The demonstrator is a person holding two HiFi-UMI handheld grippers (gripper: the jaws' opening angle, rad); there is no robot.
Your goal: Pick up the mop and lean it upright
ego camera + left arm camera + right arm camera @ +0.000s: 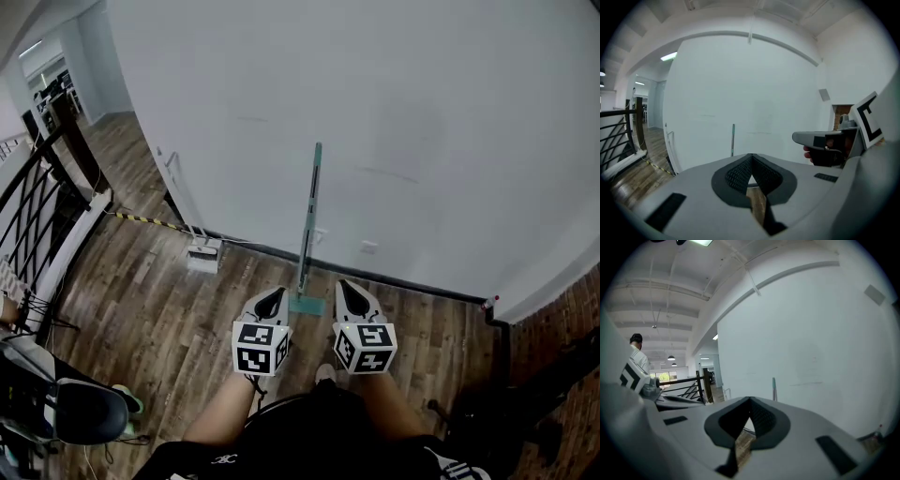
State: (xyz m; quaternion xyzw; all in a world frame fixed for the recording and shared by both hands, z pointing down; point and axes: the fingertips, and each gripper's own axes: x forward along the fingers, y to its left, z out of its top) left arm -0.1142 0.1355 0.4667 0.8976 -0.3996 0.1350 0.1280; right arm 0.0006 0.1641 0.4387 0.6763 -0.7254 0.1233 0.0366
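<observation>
The mop (310,225) stands upright against the white wall, its teal-grey handle rising from a flat teal head (306,305) on the wooden floor. My left gripper (270,298) and right gripper (351,292) hover just in front of the mop head, one on each side, both shut and holding nothing. In the left gripper view the handle (733,138) shows beyond the closed left gripper (751,157), and the right gripper's body (825,145) is at the right. The right gripper view has the handle top (774,388) just right of the shut right gripper (750,402).
A black railing (37,206) runs along the left. A small white box (203,255) sits on the floor by the wall, beside a yellow-black strip (150,221). A dark chair (84,412) is at lower left. A brick wall (562,309) begins at the right. A person in white (638,357) stands far off.
</observation>
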